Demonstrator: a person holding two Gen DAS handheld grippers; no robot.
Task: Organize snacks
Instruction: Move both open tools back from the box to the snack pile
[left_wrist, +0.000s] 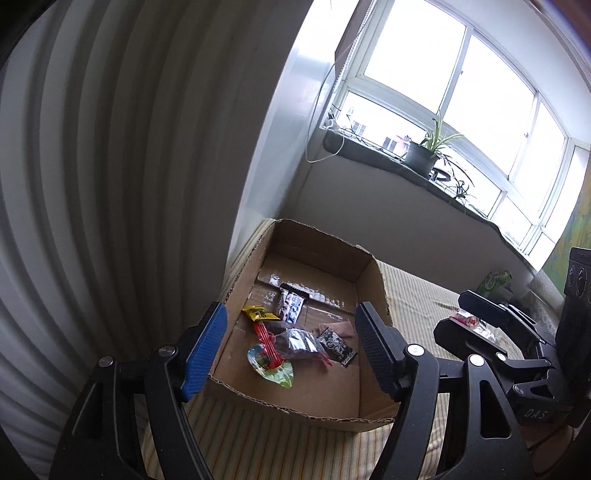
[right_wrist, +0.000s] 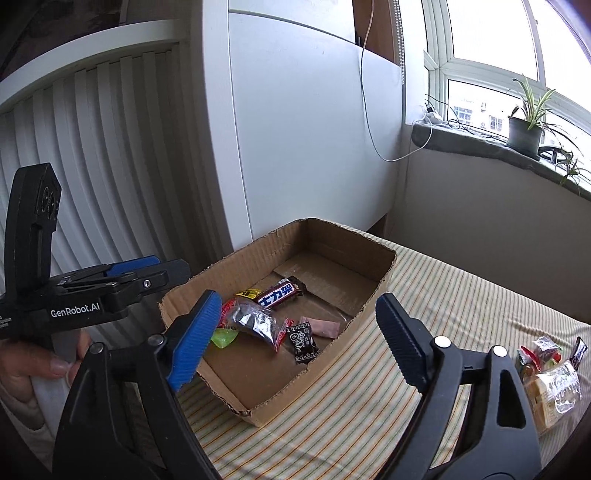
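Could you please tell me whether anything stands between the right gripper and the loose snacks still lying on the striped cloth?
Nothing visible does. The right gripper is open and empty, and the loose snacks lie on the striped cloth off to its right, outside the cardboard box, with only bare cloth between.

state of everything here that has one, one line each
cardboard box: open-topped, partly filled with snacks
chocolate bar: sealed, lying flat in the box
black candy: wrapped, in the box
loose snacks: on the striped cloth, outside the box
left gripper: open, empty, over the box
right gripper: open, empty
potted plant: upright on the windowsill
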